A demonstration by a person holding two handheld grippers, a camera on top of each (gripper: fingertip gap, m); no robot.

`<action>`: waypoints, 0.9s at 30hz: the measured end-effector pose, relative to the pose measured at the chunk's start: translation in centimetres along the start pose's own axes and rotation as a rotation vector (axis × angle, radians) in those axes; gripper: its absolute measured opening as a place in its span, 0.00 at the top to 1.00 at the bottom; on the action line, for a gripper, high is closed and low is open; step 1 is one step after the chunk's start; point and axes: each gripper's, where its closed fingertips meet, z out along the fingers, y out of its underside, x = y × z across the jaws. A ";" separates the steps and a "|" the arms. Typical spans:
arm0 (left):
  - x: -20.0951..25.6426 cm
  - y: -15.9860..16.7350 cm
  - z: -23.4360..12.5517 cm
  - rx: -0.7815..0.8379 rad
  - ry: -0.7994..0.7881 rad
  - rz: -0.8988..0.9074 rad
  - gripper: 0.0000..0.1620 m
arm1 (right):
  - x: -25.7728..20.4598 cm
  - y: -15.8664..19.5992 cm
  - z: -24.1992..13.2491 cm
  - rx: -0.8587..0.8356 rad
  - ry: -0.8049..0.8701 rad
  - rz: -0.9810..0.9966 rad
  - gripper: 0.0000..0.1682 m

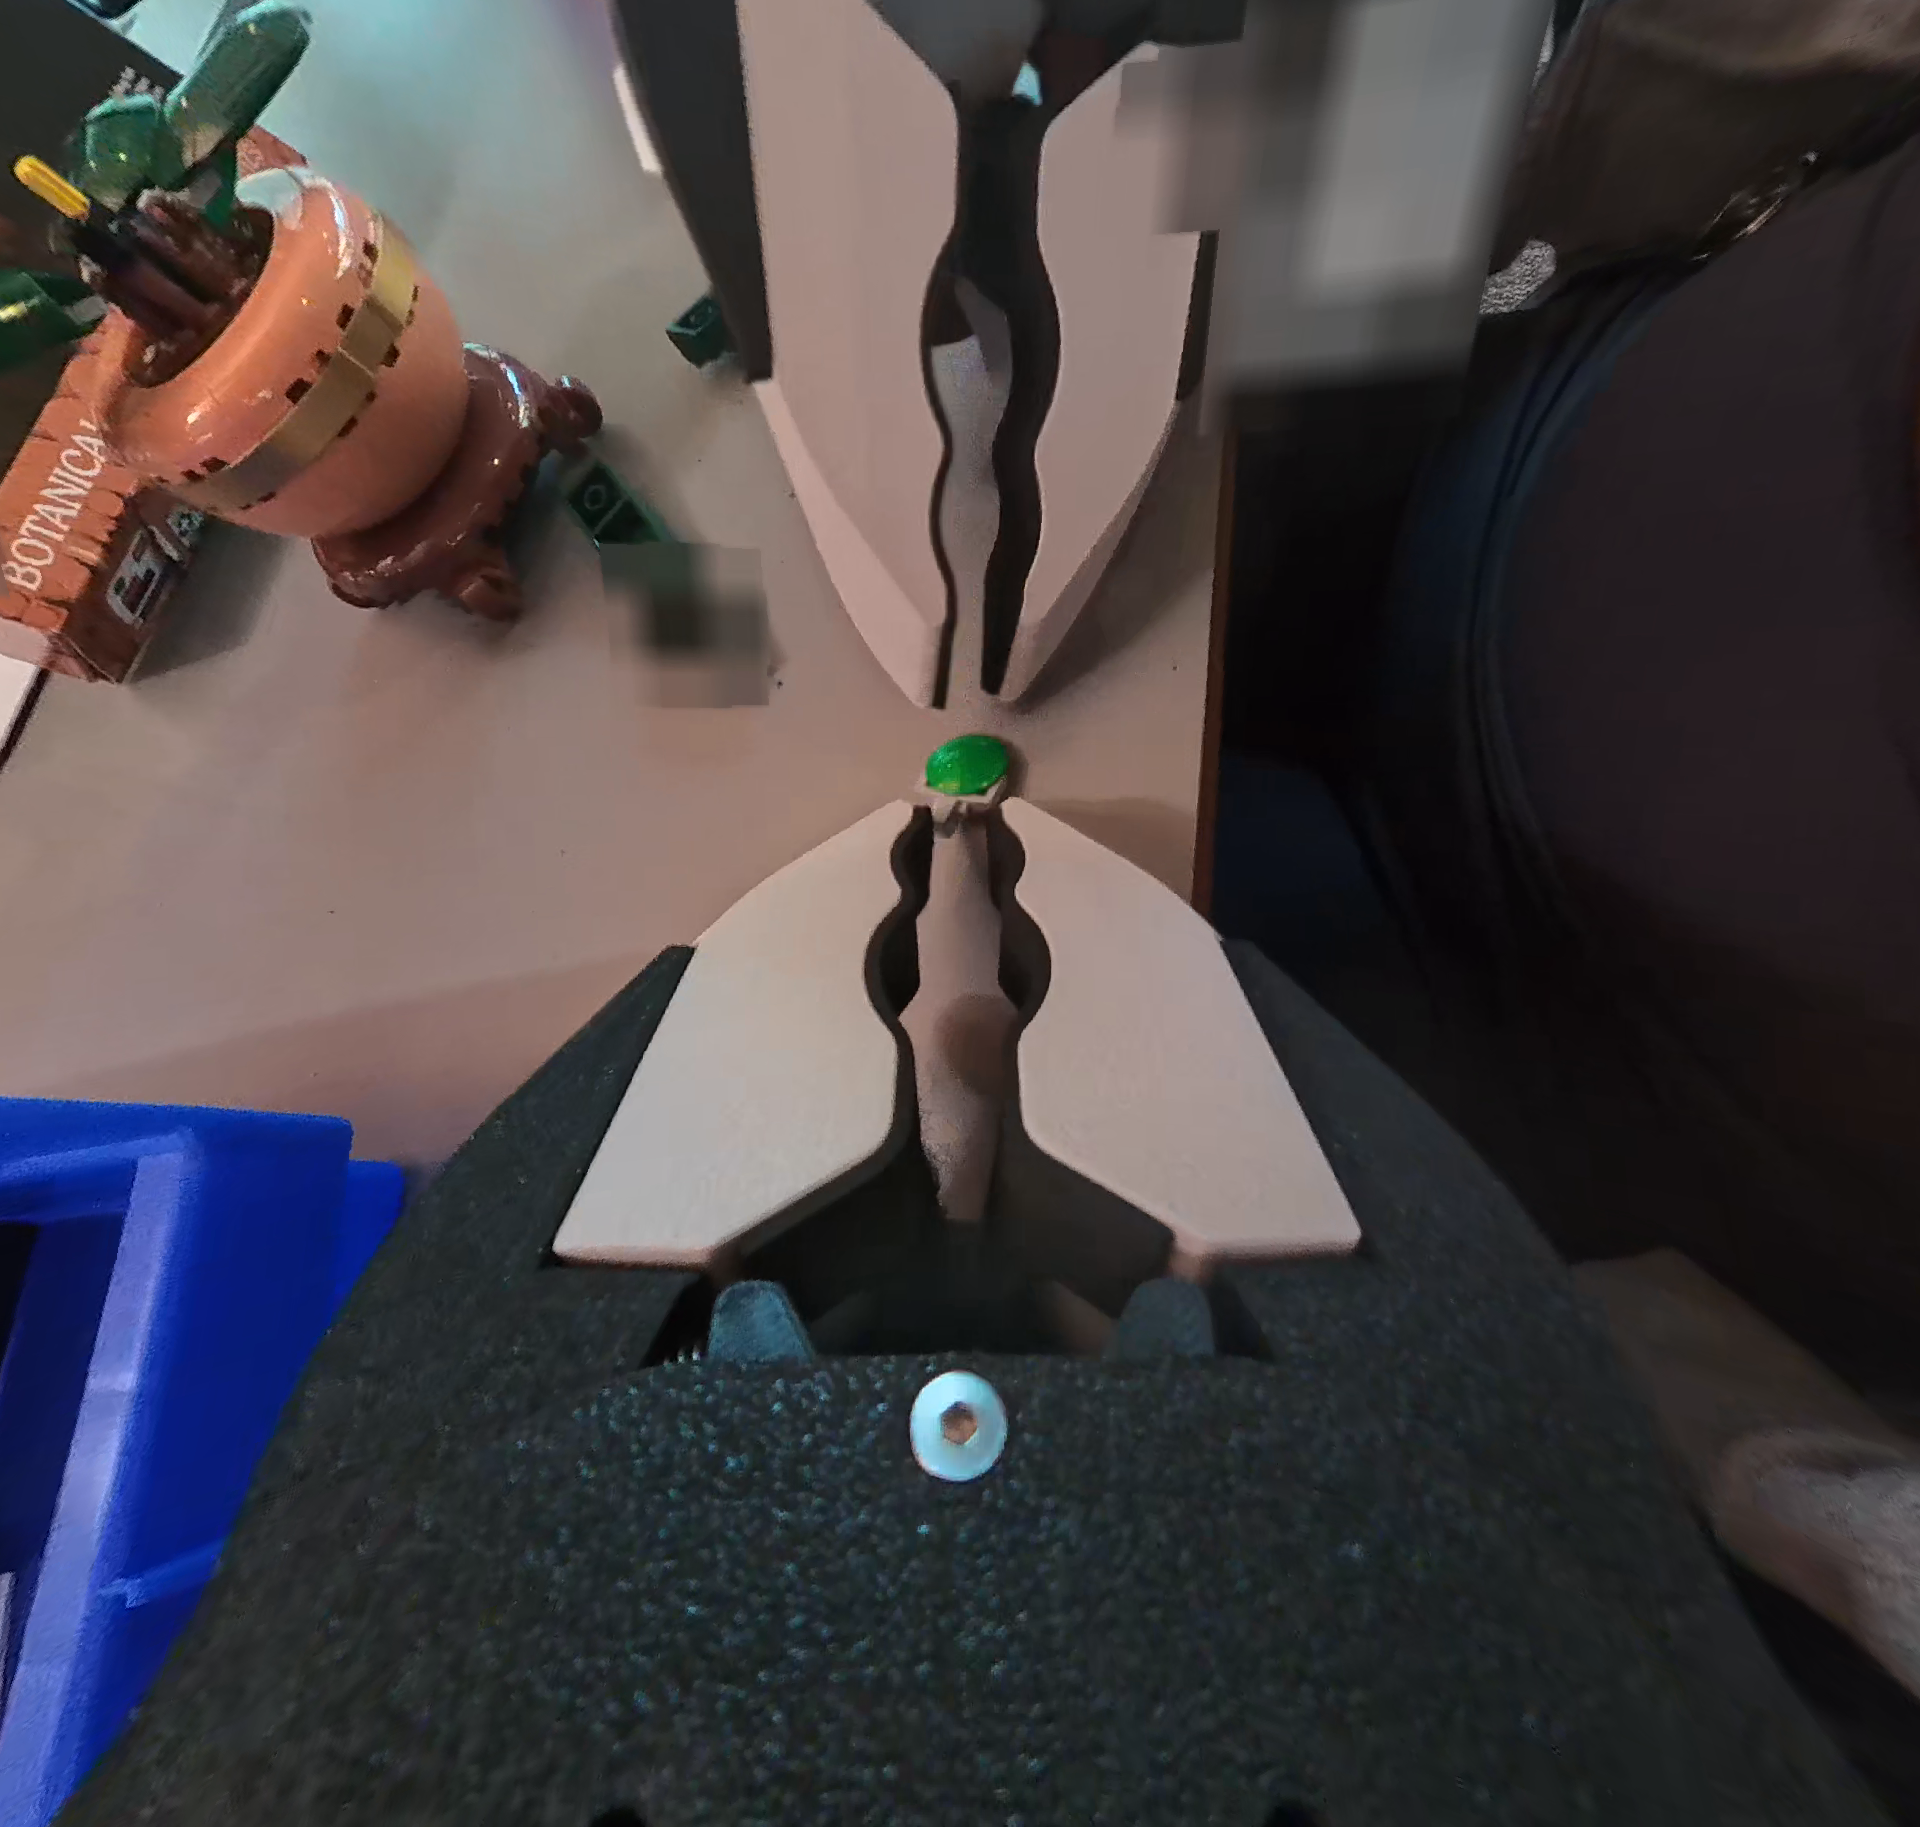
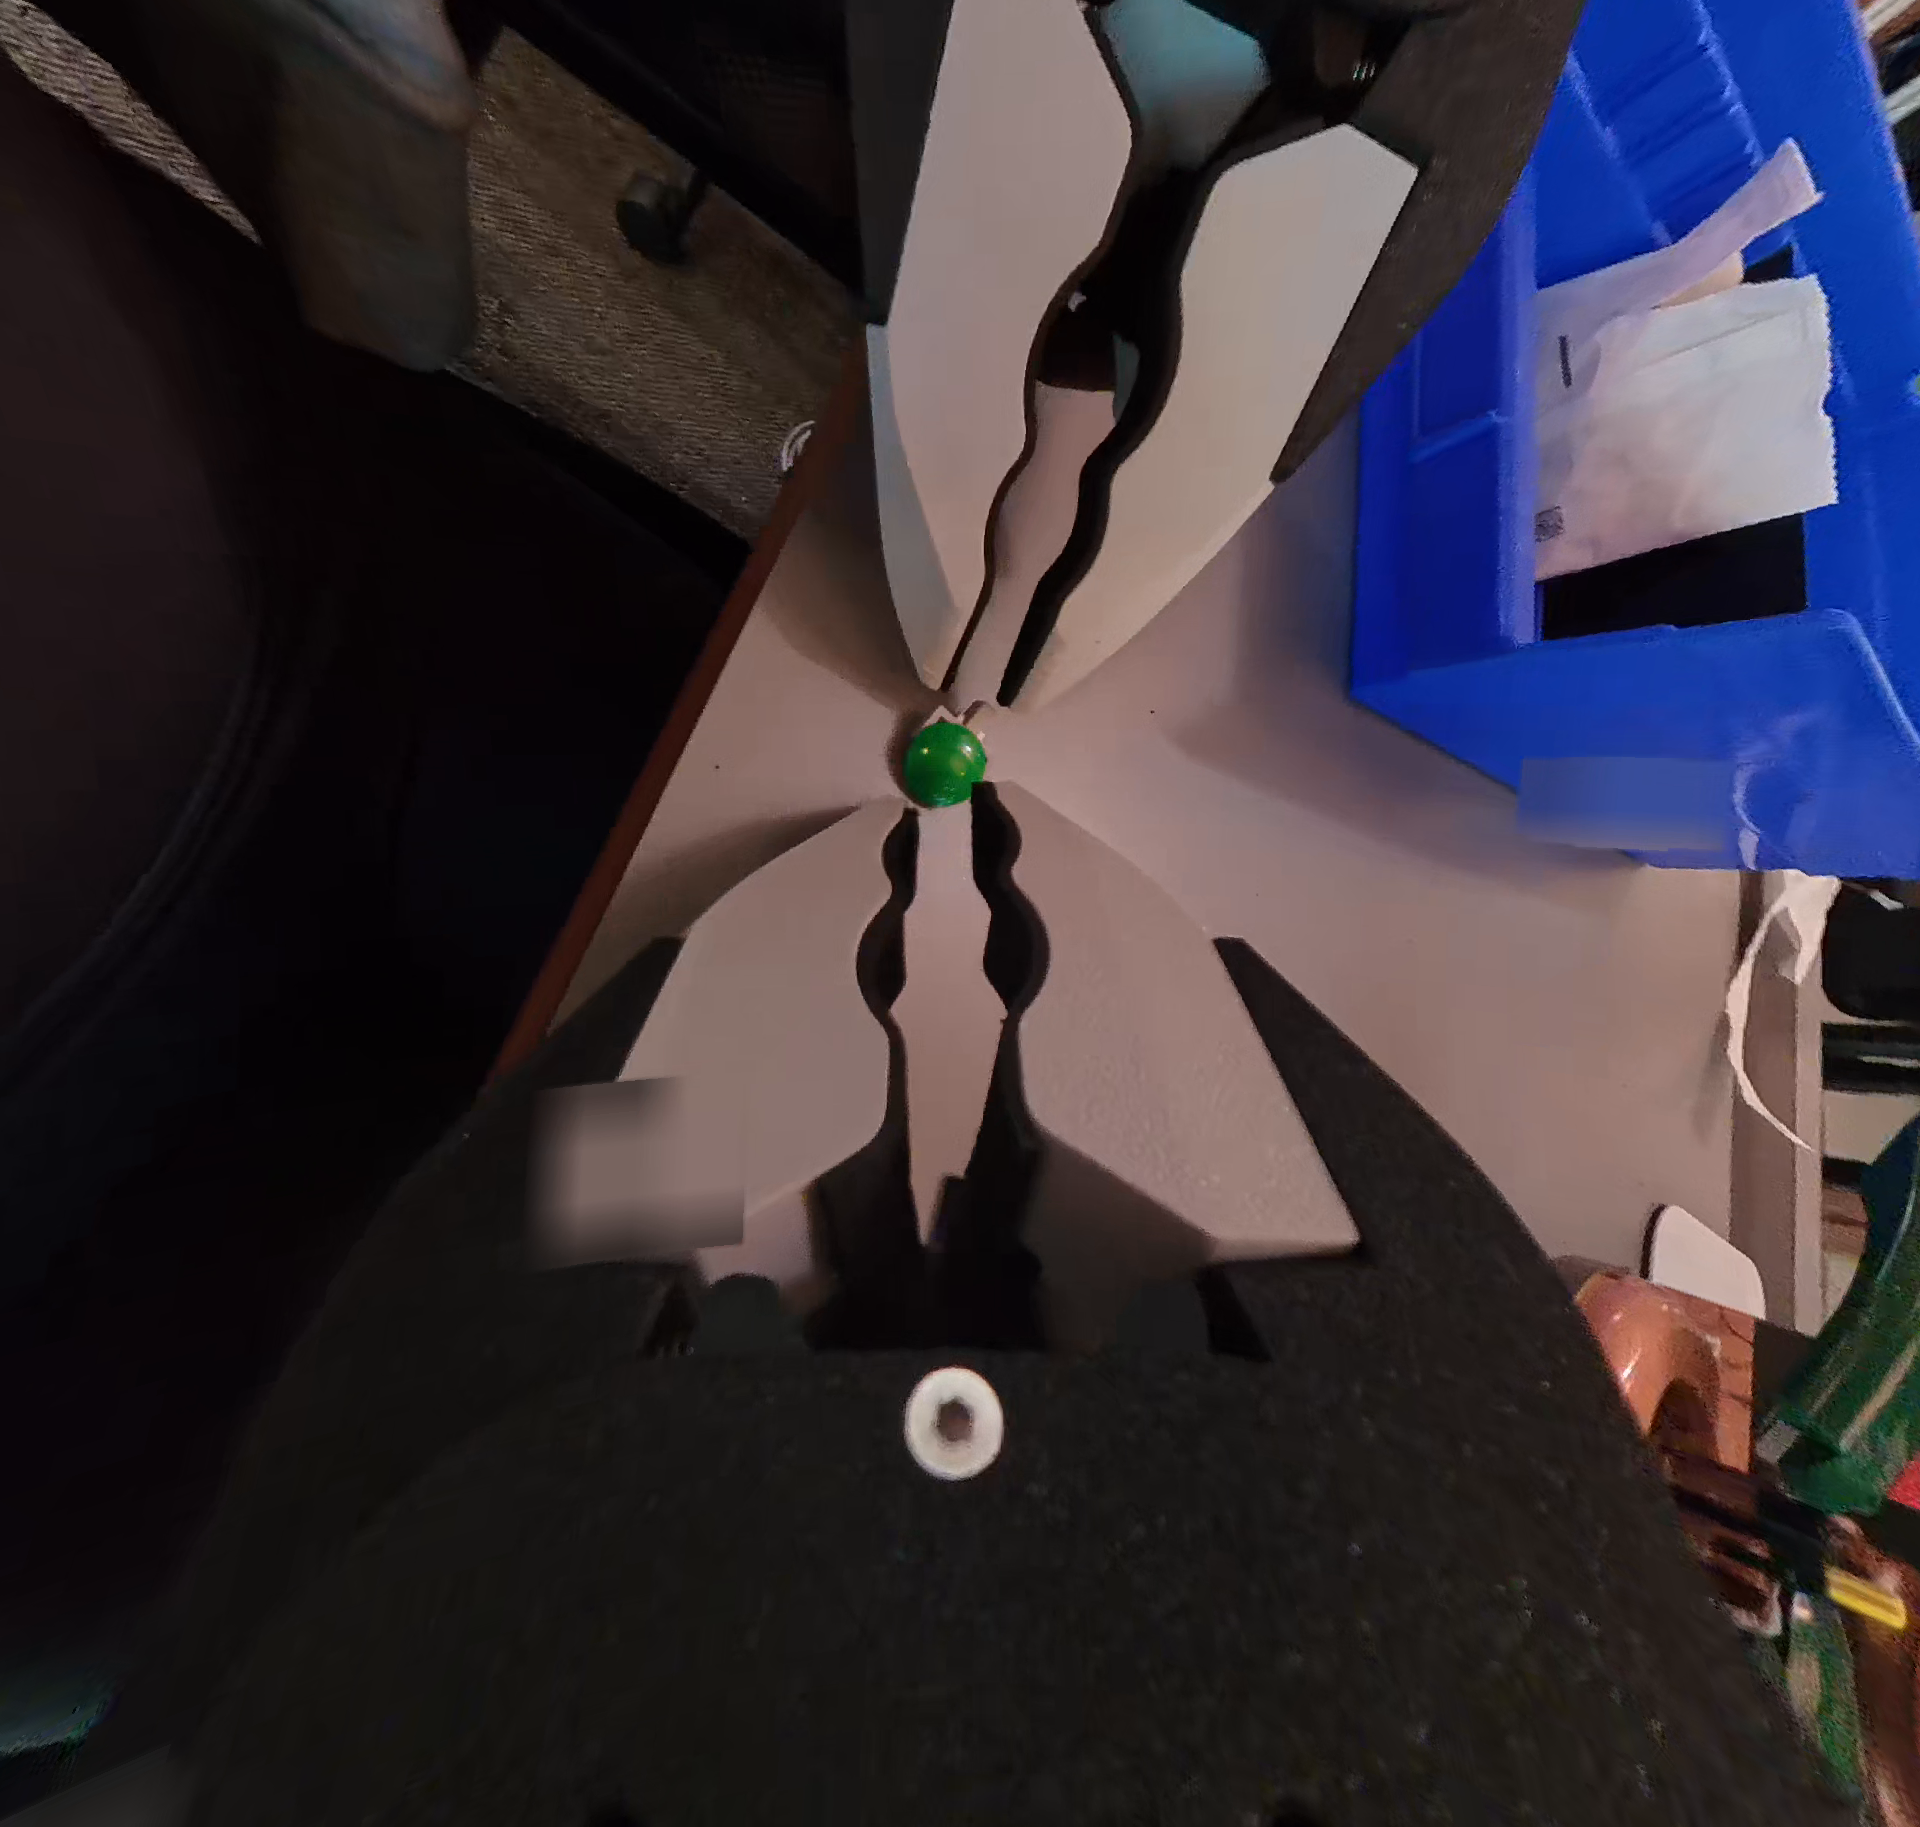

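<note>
Glossy green plastic dome (image 1: 967,767), matt grey table (image 1: 312,842), grainy black tool housing (image 1: 935,1621).

My two grippers meet tip to tip, pointing straight at each other; my left gripper (image 1: 961,813) reaches forward with its pale fingers (image 1: 790,1029) drawn almost together, the tips pinching the grey base of a small green stud (image 1: 966,767); my right gripper (image 2: 940,803) comes from the opposite side, its wavy-edged fingers (image 2: 1122,1050) parted by a narrow gap; its tips sit just beside the stud, apparently not gripping it.
</note>
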 end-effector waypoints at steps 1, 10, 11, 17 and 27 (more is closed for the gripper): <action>0.1 -0.1 0.0 0.007 -0.001 0.007 0.94 | 0.0 -0.1 -0.1 0.008 -0.019 -0.009 0.93; 0.2 0.3 0.5 -0.048 0.069 0.013 0.98 | 0.4 0.0 0.5 -0.019 -0.133 -0.205 0.89; 0.2 0.3 0.6 -0.044 0.078 0.008 0.98 | 0.6 0.1 0.6 -0.026 -0.126 -0.212 0.88; -1.2 -0.4 -0.1 -0.004 0.057 0.021 0.96 | 1.5 0.7 0.4 -0.022 -0.135 -0.179 0.86; -1.0 0.2 1.1 -0.036 0.254 0.046 0.90 | 1.2 0.7 0.8 0.003 -0.145 -0.087 0.89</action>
